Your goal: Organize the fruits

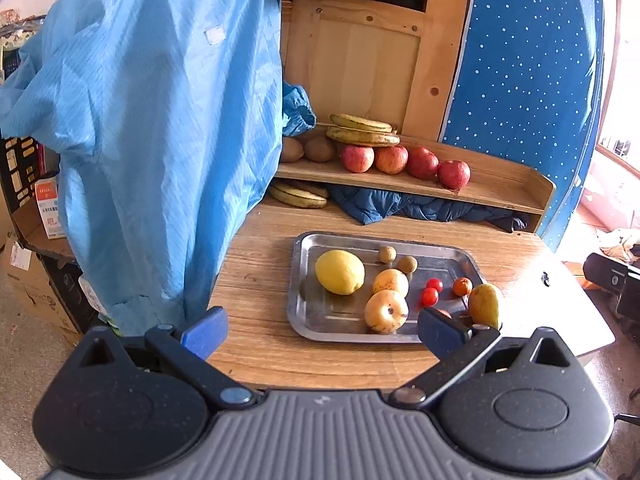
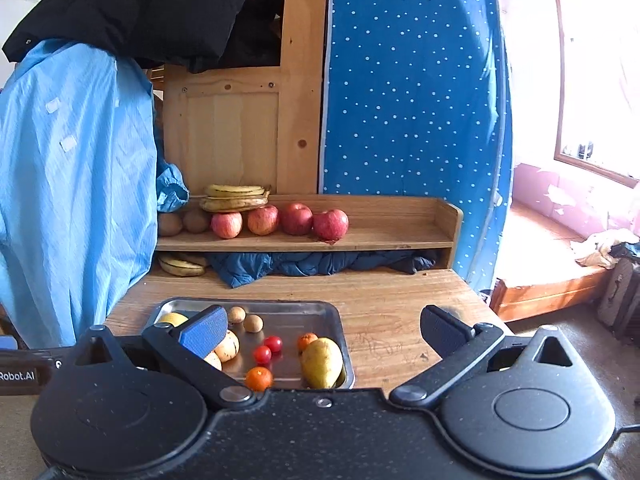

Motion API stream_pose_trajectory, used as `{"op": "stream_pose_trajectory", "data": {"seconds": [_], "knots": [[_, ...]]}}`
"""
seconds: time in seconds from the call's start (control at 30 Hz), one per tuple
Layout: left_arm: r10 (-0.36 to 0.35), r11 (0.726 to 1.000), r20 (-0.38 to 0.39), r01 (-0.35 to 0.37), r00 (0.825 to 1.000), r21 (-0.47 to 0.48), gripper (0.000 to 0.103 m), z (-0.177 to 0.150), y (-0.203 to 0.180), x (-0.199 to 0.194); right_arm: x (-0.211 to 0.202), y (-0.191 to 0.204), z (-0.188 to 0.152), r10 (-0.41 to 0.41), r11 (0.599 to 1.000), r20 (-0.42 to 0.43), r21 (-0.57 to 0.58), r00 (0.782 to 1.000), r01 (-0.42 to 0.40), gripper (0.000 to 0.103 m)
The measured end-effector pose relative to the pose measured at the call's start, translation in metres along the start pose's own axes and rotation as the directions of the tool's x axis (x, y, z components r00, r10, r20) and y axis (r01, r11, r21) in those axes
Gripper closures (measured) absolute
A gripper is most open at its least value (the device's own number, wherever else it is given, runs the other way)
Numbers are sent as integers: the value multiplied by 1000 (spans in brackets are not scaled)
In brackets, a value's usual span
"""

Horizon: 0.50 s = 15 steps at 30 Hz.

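A steel tray [image 1: 308,312] [image 2: 332,320] on the wooden table holds a lemon [image 1: 340,272], two pale round fruits [image 1: 386,312], two small brown fruits [image 1: 387,254], two cherry tomatoes [image 1: 430,297] [image 2: 262,354], small oranges [image 1: 462,286] [image 2: 259,378] and a yellow-green pear [image 1: 485,306] [image 2: 322,362]. On the shelf [image 1: 500,184] [image 2: 392,236] lie bananas [image 1: 362,132] [image 2: 236,198], several red apples [image 1: 420,162] [image 2: 296,218] and kiwis [image 1: 320,148]. My left gripper [image 1: 322,330] hovers open before the tray's near edge. My right gripper [image 2: 324,330] is open and empty above the tray's near right part.
A light blue garment [image 1: 160,140] [image 2: 76,192] hangs at the table's left side. More bananas [image 1: 298,196] and a dark blue cloth [image 1: 400,204] sit under the shelf. A blue dotted curtain [image 2: 408,100] stands behind. Boxes [image 1: 32,240] are on the floor at left.
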<state>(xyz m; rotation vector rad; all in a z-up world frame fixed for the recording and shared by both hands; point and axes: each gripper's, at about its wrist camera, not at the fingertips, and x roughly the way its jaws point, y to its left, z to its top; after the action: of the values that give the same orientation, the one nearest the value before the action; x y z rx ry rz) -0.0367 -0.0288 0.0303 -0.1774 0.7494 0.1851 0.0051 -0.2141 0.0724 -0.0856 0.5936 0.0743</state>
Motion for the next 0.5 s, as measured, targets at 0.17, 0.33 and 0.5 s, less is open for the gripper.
{"op": "stream_pose_trajectory", "data": {"seconds": [0.17, 0.33, 0.5], "knots": [[-16, 1000, -14, 16, 1000, 11, 1, -6, 19, 1, -14, 14, -10, -50, 999, 11, -2, 999, 50, 1], [-42, 999, -30, 42, 999, 8, 1, -12, 32, 3, -17, 23, -14, -76, 997, -7, -2, 997, 76, 1], [-62, 998, -30, 63, 998, 12, 1, -14, 42, 3, -18, 32, -18, -81, 996, -15, -23, 997, 81, 1]]}}
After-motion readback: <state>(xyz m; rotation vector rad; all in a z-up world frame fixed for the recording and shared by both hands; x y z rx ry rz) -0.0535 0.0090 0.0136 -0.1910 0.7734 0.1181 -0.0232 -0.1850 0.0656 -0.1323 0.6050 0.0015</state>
